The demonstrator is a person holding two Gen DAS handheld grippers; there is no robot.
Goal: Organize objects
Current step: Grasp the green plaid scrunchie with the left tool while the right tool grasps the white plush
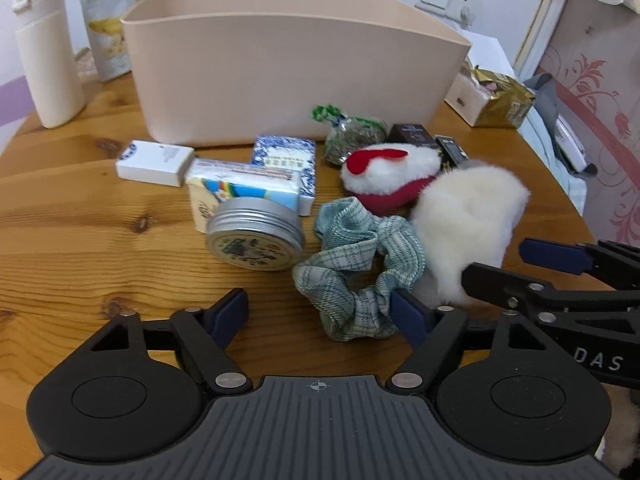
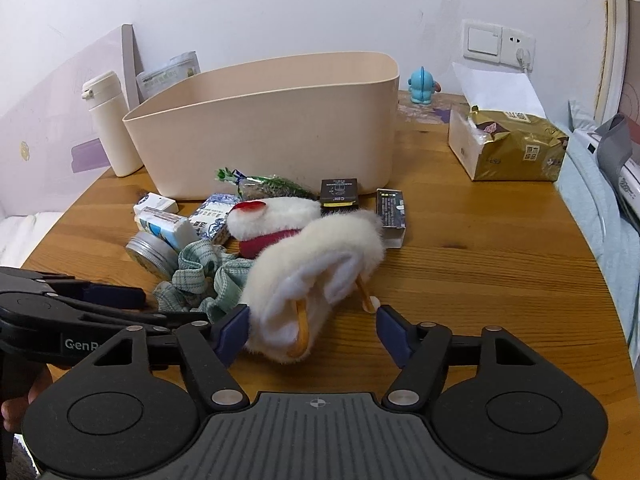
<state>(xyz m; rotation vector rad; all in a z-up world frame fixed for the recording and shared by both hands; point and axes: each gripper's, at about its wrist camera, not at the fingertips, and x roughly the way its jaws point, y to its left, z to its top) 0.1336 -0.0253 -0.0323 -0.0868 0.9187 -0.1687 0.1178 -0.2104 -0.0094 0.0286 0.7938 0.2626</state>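
left gripper (image 1: pixel 320 314): your fingers are spread wide just above the table, nothing between them; the right pad (image 1: pixel 408 314) touches the edge of the green scrunchie.
right gripper (image 2: pixel 312 330): your fingers are also spread apart, set either side of the near end of the white fluffy thing, not clamped on it; the left pad (image 2: pixel 232 330) is against its fur.
green scrunchie (image 1: pixel 356 264): checked cloth, lying crumpled on the table between the tin and the white fluffy thing, touching both.
white fluffy thing (image 2: pixel 316 276): lies tilted on the table, open end towards you, with an orange strip showing inside; you cannot tell what it is.
round tin (image 1: pixel 254 234): metal lid, propped on its edge against the tissue pack (image 1: pixel 244 190).
red and white plush (image 1: pixel 390 178): behind the scrunchie, next to the fluffy thing.
small boxes: white box (image 1: pixel 154 162) at left, blue patterned box (image 1: pixel 286 160) behind the tissue pack, two dark boxes (image 2: pixel 339 191) near the bin's right end.
herb bag (image 1: pixel 352 136): against the bin's front wall.
beige bin (image 1: pixel 288 76): stands upright behind the pile; what you see of the inside is bare.
table (image 1: pixel 80 240): round, wooden.
around the edge: cream bottle (image 1: pixel 46 56) at left, gold packet (image 2: pixel 516 148) at right, blue figurine (image 2: pixel 422 86) by the wall.
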